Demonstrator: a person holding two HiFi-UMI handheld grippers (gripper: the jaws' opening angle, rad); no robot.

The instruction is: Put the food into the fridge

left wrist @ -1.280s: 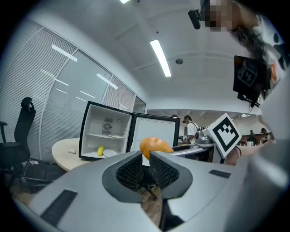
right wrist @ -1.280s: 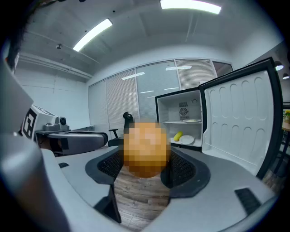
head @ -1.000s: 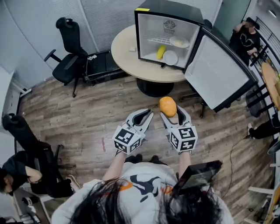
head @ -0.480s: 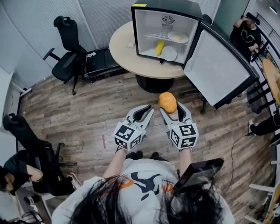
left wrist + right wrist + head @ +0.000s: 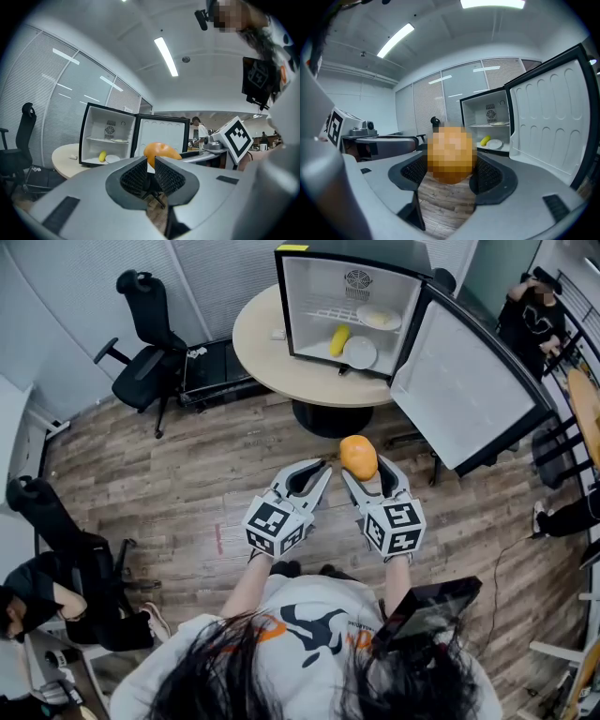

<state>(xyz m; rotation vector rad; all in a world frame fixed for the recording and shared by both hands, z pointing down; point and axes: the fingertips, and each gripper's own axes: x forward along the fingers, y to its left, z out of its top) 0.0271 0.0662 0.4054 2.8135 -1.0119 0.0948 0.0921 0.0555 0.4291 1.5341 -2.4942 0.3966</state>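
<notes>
An orange round food point(image 5: 358, 456) sits clamped between the jaws of my right gripper point(image 5: 364, 471), held above the wooden floor; in the right gripper view the food point(image 5: 451, 152) is covered by a mosaic patch. My left gripper point(image 5: 315, 476) hangs beside it, shut with nothing held. The small black fridge point(image 5: 347, 306) stands on a round table point(image 5: 272, 352) ahead, door point(image 5: 464, 395) swung wide to the right. Inside lie a yellow food point(image 5: 339, 339), a white plate point(image 5: 361, 352) and a plate on the shelf point(image 5: 379, 318). From the left gripper view the orange food point(image 5: 158, 151) shows beyond the jaws.
A black office chair point(image 5: 145, 343) stands left of the table, another chair point(image 5: 56, 531) at the near left with a seated person point(image 5: 28, 601). A person point(image 5: 530, 310) stands at the far right behind the fridge door. Wooden floor point(image 5: 187, 484) lies between me and the table.
Both grippers have drifted slightly forward toward the table with the orange food still held; the fridge appears a little higher and to the left in view.
</notes>
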